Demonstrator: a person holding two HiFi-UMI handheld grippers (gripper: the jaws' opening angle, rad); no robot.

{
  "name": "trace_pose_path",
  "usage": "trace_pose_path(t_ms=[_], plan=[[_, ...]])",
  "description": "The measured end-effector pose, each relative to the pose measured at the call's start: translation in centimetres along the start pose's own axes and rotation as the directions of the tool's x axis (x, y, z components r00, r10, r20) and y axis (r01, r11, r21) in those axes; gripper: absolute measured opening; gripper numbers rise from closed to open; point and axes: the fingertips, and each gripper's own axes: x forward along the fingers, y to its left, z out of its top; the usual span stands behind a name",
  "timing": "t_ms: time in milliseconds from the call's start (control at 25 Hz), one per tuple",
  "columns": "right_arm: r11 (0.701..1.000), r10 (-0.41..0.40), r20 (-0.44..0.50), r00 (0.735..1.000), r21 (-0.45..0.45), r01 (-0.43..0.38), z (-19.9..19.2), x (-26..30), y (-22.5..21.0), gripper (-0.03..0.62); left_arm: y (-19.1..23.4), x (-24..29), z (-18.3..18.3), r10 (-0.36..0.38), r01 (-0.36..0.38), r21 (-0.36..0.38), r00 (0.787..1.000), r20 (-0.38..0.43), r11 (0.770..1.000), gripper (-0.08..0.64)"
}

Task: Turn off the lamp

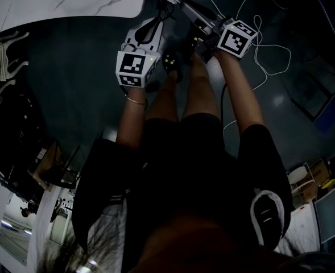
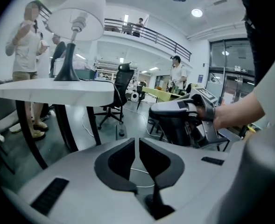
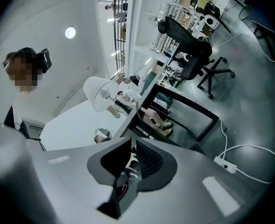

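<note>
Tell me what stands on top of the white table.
A lamp with a white shade and dark cone base stands on it. The low view hides the rest of the tabletop.

The setting is a large open-plan robotics lab or office hall. Indicators: an upper mezzanine walkway with dark metal railing (image 2: 149,31); recessed round ceiling lights (image 2: 196,13); tall glass partition walls (image 2: 230,64); black swivel office chairs on castors (image 2: 119,90); a round white table on black legs (image 2: 53,91); open shelving stocked with equipment (image 3: 174,71); a white power strip (image 3: 226,164) and loose white cables (image 1: 269,61) on the smooth grey floor (image 3: 254,101).
</note>
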Motion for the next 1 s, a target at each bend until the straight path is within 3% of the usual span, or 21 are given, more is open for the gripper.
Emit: trace_pose_path(t_ms=[80,200,1000], plan=[[1.000,-0.002,0.010,1.000,-0.001,0.002,-0.1,0.1,0.6,0.032,0.6,-0.4,0.1,0.020,-0.019,-0.044,1.000,0.017,0.999,0.020],[1.000,-0.004,0.030,1.000,-0.001,0.004,0.3,-0.3,1.3,0.018,0.0,-0.4,0.8,-0.012,0.014,-0.064,0.999,0.035,0.998,0.020],[0.991,-0.071,0.101,0.992,-0.109,0.082,3.5,-2.3,8.1,0.000,-3.0,-3.8,7.7,-0.172,0.170,0.035,0.981,0.092,0.985,0.006]])
